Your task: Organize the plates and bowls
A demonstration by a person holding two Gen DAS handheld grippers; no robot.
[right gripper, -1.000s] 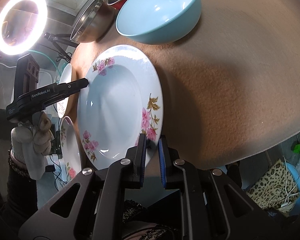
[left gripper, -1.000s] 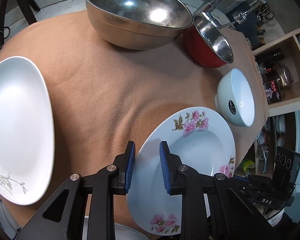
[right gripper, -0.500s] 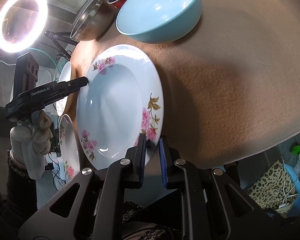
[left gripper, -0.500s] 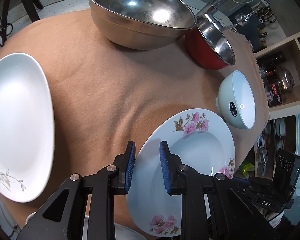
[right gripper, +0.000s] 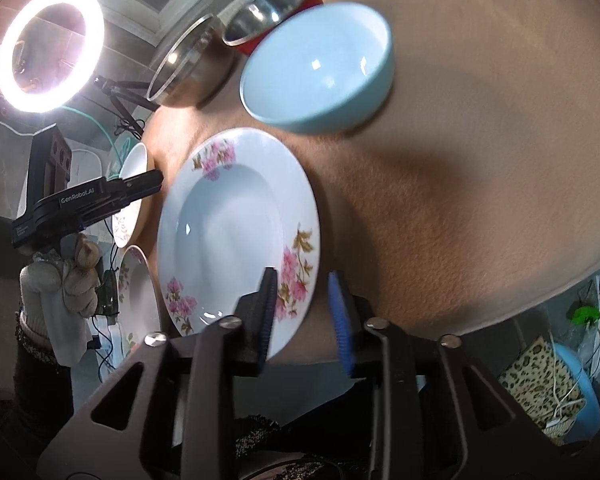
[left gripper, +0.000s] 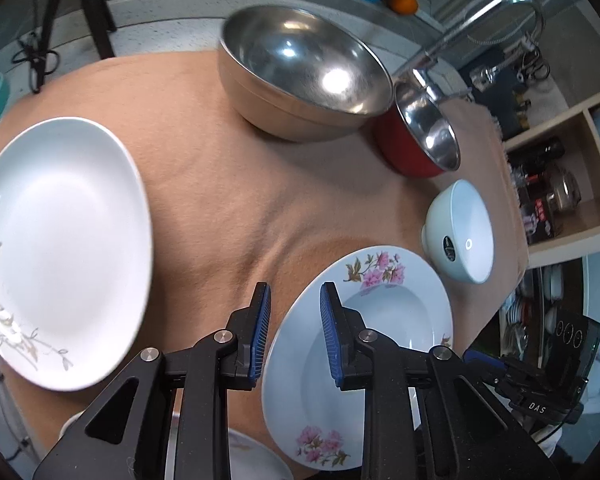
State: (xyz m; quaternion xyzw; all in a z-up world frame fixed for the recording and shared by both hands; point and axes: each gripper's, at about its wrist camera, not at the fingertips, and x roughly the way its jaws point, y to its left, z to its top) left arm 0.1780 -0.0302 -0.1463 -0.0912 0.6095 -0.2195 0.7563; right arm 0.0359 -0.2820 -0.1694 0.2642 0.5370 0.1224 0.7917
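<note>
Meanwhile, the right gripper is gaping wide around the round pink-flowered white plate's rim; the left gripper is likewise spread.

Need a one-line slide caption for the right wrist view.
Right gripper open at the near rim of the flowered plate on the brown cloth, blue bowl beyond.

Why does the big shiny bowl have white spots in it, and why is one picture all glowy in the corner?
Left wrist view: the steel bowl mirrors the lamps, so bright glints show inside it, and the fisheye lens bends the white plate at the edge. Right wrist view: the ring light shines straight into the lens and glares, and the blue bowl looks a little smeared.
</note>
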